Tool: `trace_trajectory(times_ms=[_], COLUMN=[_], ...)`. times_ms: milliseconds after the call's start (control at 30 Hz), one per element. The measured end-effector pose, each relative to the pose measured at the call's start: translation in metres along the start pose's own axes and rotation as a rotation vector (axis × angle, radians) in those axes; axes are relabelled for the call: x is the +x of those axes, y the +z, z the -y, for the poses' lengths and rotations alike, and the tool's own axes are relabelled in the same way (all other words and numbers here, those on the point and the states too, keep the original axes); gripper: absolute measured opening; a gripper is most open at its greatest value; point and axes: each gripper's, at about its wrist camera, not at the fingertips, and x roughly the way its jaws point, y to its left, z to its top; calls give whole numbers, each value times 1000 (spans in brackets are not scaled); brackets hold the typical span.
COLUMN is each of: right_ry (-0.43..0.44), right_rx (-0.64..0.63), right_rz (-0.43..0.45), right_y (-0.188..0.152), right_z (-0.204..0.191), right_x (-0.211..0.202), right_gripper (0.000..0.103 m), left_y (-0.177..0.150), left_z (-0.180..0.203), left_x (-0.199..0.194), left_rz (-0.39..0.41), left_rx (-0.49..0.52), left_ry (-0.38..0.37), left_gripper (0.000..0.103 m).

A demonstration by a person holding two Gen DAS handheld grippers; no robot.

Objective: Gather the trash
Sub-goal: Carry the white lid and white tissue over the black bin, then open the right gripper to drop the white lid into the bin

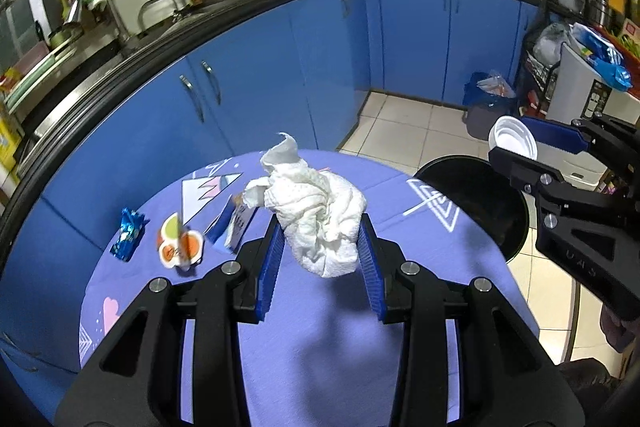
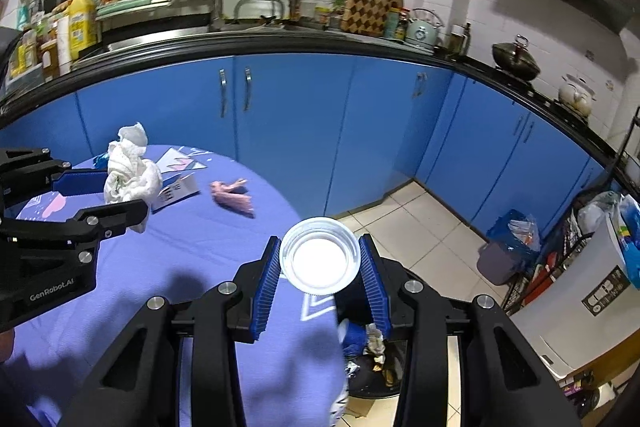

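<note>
Orange-white wrapper (image 1: pixel 179 242) on table motion-blurred, print unreadable. Small box (image 1: pixel 233 227) half hidden behind tissue wad (image 1: pixel 320 215). Black bin (image 2: pixel 372 367) mostly covered by right gripper (image 2: pixel 320 261) and table edge; contents unclear. Label on white appliance (image 2: pixel 606 291) too small to read. Left gripper (image 2: pixel 116 193) body cut off by right-wrist view's left edge.

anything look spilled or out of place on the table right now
Nothing spilled. Loose trash lies on the purple table: a blue wrapper, an orange-and-white packet, a small carton tipped on its side, and a pink scrap. The tissue wad and plastic cup are held in the grippers.
</note>
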Motion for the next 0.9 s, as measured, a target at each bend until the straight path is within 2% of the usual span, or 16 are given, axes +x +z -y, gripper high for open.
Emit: trace_trajectory(times_ms=[267, 633, 667, 700, 767, 900], right_ry=[-26, -62, -75, -83, -92, -122], right_rx=[34, 65, 66, 70, 86, 93], right_rz=[17, -14, -23, -21, 1, -9], right_y=[5, -2, -4, -5, -8, -11], right_z=[30, 64, 68, 70, 77, 88], right_x=[3, 25, 29, 29, 28, 31], right_gripper=[39, 40, 50, 65, 79, 81], left_y=[20, 40, 41, 42, 45, 52], left_z=[22, 45, 48, 50, 56, 68], left_x=[8, 22, 24, 25, 27, 33], left_rz=[1, 1, 1, 2, 1, -3], left_rx=[31, 65, 70, 74, 83, 101], left_ry=[-3, -18, -21, -22, -27, -37], left_gripper=[39, 39, 39, 39, 39, 39])
